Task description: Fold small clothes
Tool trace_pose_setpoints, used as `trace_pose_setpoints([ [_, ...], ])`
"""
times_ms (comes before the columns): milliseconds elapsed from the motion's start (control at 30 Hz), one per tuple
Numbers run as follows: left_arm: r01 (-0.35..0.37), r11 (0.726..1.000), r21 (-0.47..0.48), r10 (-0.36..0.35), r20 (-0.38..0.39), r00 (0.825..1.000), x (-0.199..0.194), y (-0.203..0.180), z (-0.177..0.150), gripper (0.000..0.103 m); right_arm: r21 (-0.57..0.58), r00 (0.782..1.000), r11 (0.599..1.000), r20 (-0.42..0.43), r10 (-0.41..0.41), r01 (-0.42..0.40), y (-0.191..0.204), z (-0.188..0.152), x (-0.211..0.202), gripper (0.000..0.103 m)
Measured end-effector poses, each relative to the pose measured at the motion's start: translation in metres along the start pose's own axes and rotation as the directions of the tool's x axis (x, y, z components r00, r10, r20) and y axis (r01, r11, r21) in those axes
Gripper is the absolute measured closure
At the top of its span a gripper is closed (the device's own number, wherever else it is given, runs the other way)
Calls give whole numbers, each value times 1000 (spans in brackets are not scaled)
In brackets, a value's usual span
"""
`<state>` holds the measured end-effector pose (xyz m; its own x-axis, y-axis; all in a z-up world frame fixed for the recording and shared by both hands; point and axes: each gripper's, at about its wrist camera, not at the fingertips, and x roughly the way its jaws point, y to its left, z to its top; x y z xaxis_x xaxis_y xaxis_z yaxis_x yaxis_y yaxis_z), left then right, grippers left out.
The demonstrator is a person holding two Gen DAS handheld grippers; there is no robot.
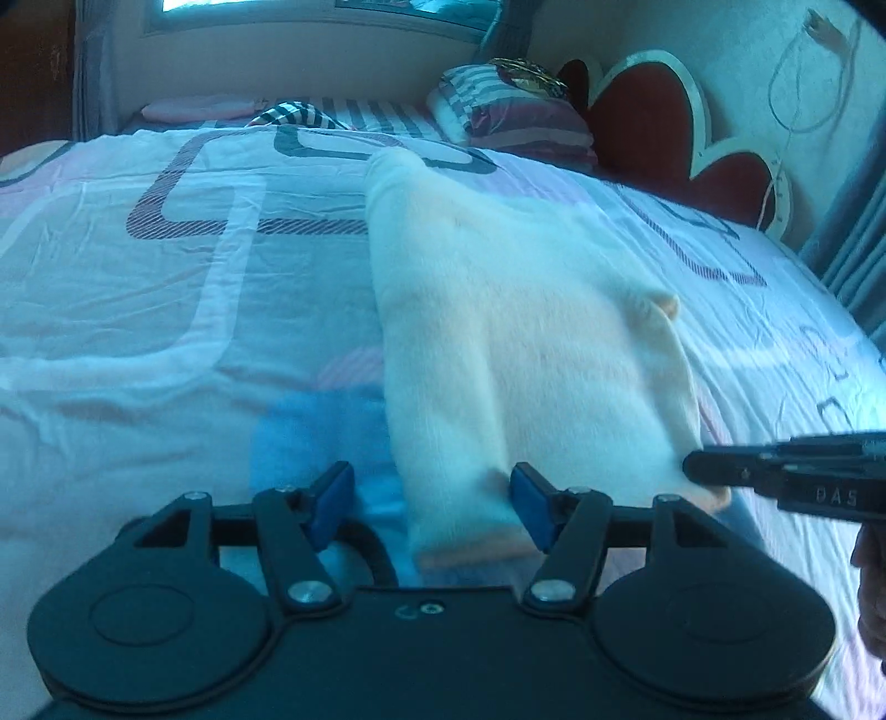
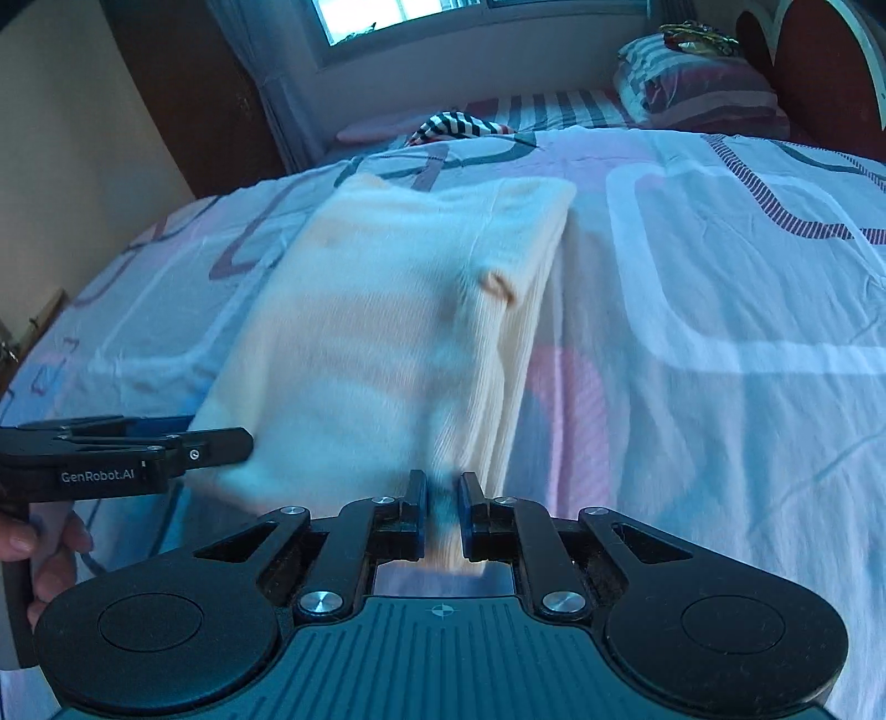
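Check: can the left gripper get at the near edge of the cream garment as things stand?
Probably yes: the left gripper stands open with the cream garment edge between its pads, nothing blocking; the right gripper grips another corner.

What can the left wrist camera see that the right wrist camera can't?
Only the left wrist view shows the red heart-shaped headboard in full, the cord on the wall and the left hand-held gripper from behind, its jaws apart around the cloth's near corner.

Only the right wrist view shows the brown door and the right hand-held gripper pinching the garment's edge.

Both show the cream garment on the patterned bedsheet, the striped pillow and the window.
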<state>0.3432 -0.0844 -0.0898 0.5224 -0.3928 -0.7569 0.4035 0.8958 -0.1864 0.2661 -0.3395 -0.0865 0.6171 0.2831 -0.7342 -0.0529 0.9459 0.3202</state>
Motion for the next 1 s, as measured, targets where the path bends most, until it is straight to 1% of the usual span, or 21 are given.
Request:
trace_pose_setpoints([
  [67, -7, 1000, 17, 7, 7, 1000, -3, -2, -5, 41, -7, 1000, 1000, 4, -8, 8, 1, -6, 0, 92],
  [133, -3, 1000, 1, 3, 10, 1000, -9, 2, -1, 42, 3, 1000, 1000, 8, -16, 16, 0, -4, -3, 92],
  [200, 5, 999, -36, -2, 69, 998, -17, 12, 11, 42, 14, 997, 999, 67, -37, 36, -1, 4, -14, 92],
  [233, 2, 999, -40, 2, 97, 995, -19, 16, 21, 39, 20, 994, 999, 100, -41, 39, -3, 10, -19, 88],
  [267, -14, 999, -41, 19, 113, 993, -16, 20, 34, 36, 32, 989, 998, 136, -49, 45, -6, 20, -22, 70],
  [333, -36, 998, -44, 42, 142, 989, -6, 26, 62, 35, 47, 982, 997, 178, -63, 56, -12, 41, -18, 40],
  [367, -40, 998, -46, 46, 153, 987, 1, 28, 77, 34, 52, 978, 998, 202, -55, 45, -15, 56, -12, 40],
  [433, -47, 997, -63, 56, 156, 986, 19, 30, 103, 32, 69, 977, 998, 211, -22, 8, -22, 81, 5, 40],
  [500, -35, 996, -86, 46, 127, 991, 44, 32, 124, 31, 72, 977, 997, 211, -41, 26, -26, 105, 27, 40],
  [533, -37, 995, -90, 47, 114, 992, 55, 33, 131, 31, 78, 979, 996, 201, -45, 30, -30, 116, 40, 44],
  [567, -35, 995, -93, 44, 92, 995, 67, 33, 137, 31, 91, 980, 996, 193, -41, 24, -35, 126, 53, 60],
  [600, -38, 994, -98, 44, 69, 997, 80, 34, 140, 31, 95, 982, 995, 187, -35, 18, -38, 133, 62, 67],
  [633, -37, 993, -112, 44, 59, 997, 90, 36, 142, 29, 94, 983, 995, 181, -38, 21, -42, 140, 71, 82],
  [667, -30, 991, -131, 38, 57, 998, 97, 40, 143, 27, 90, 985, 996, 170, -38, 23, -46, 146, 81, 94],
  [700, -23, 988, -151, 31, 56, 998, 104, 44, 144, 26, 92, 986, 995, 162, -43, 28, -50, 150, 89, 96],
  [800, -12, 982, -189, 22, 50, 999, 115, 54, 148, 22, 96, 988, 993, 129, -82, 69, -65, 153, 108, 96],
  [833, -10, 982, -187, 19, 47, 999, 118, 56, 149, 21, 108, 989, 993, 131, -71, 57, -72, 151, 112, 97],
  [867, -10, 983, -183, 18, 45, 999, 120, 57, 148, 20, 116, 989, 992, 137, -58, 42, -78, 150, 113, 100],
  [1000, -10, 985, -173, 19, 52, 998, 120, 55, 146, 18, 102, 990, 994, 135, -50, 37, -81, 150, 114, 100],
])
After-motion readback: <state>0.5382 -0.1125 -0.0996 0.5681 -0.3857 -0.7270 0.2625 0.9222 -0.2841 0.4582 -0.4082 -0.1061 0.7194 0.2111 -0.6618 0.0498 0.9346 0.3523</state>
